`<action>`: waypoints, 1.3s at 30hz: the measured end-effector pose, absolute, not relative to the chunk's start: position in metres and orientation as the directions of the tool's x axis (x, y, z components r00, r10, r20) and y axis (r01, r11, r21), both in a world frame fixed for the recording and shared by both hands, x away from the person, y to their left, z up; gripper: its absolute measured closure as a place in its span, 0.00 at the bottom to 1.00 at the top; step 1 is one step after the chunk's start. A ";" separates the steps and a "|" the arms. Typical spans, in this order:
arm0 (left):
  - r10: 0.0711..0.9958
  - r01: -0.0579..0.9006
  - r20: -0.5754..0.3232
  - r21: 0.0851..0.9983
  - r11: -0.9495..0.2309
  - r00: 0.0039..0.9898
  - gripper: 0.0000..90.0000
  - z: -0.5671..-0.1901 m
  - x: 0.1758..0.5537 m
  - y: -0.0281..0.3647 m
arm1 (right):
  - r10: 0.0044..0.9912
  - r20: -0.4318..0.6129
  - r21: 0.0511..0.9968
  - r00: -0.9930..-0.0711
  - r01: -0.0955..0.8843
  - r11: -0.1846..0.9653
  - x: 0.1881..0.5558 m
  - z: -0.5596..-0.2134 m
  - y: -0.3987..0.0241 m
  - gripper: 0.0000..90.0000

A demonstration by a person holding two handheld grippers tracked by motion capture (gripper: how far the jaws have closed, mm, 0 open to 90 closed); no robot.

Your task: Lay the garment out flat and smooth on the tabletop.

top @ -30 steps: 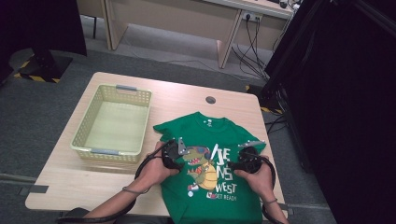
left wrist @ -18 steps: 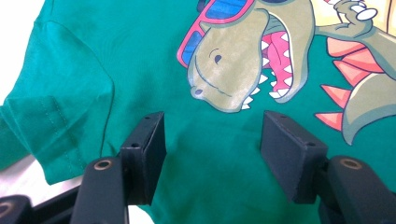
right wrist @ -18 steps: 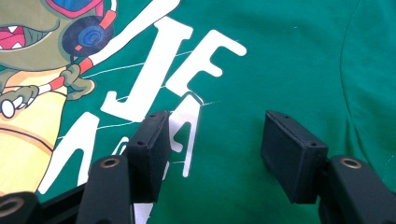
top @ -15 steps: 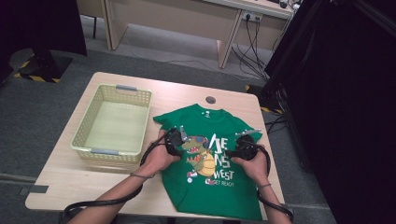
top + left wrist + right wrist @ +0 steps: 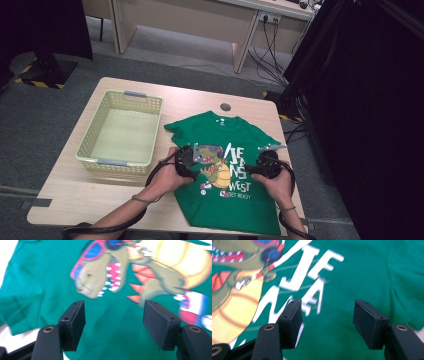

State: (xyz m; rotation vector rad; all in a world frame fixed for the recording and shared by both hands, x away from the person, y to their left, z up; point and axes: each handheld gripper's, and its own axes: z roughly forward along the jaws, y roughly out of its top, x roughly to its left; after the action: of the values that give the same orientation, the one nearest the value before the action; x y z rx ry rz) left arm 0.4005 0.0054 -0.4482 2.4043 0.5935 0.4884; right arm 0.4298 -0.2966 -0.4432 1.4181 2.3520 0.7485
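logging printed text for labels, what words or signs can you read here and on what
"WEST" on the green t-shirt, white print right of the dinosaur graphic.
Large white letters above it: partly legible, perhaps "JE" and "NA" in the right gripper view; the whole word cannot be read.
Small line under "WEST": too blurred to read.

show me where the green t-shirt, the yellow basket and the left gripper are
green t-shirt [image 5: 235, 132]: high view, plain chest below the collar.
yellow basket [image 5: 136, 94]: high view, far rim by the grey handle.
left gripper [image 5: 113, 325]: left gripper view, between its open jaws.

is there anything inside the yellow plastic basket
No, in the high view the pale yellow plastic lattice basket shows a bare floor, while the green dinosaur-print t-shirt lies flat on the wooden table beside it.
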 end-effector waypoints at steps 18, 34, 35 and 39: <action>0.267 0.147 0.096 0.637 -0.757 0.959 0.43 -0.445 0.341 0.004 | 0.856 0.011 0.541 -0.517 0.723 0.430 0.403 -0.454 -0.284 0.43; 0.195 0.152 0.003 0.609 -0.778 0.981 0.72 -0.457 0.338 0.002 | 0.869 0.000 0.551 -0.495 0.725 0.413 0.406 -0.455 -0.286 0.44; 0.190 0.149 0.003 0.609 -0.779 0.982 0.74 -0.457 0.338 0.003 | 0.870 -0.001 0.551 -0.493 0.726 0.412 0.406 -0.455 -0.286 0.44; 0.183 0.143 0.002 0.612 -0.778 0.983 0.83 -0.456 0.337 0.004 | 0.874 0.000 0.550 -0.485 0.730 0.405 0.407 -0.455 -0.287 0.45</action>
State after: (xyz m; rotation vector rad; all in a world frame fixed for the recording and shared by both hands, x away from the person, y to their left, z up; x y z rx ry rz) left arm 0.3371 0.0043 -0.4562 2.4742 0.2273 0.0810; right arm 0.4068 -0.2871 -0.4548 1.3989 2.3771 0.7128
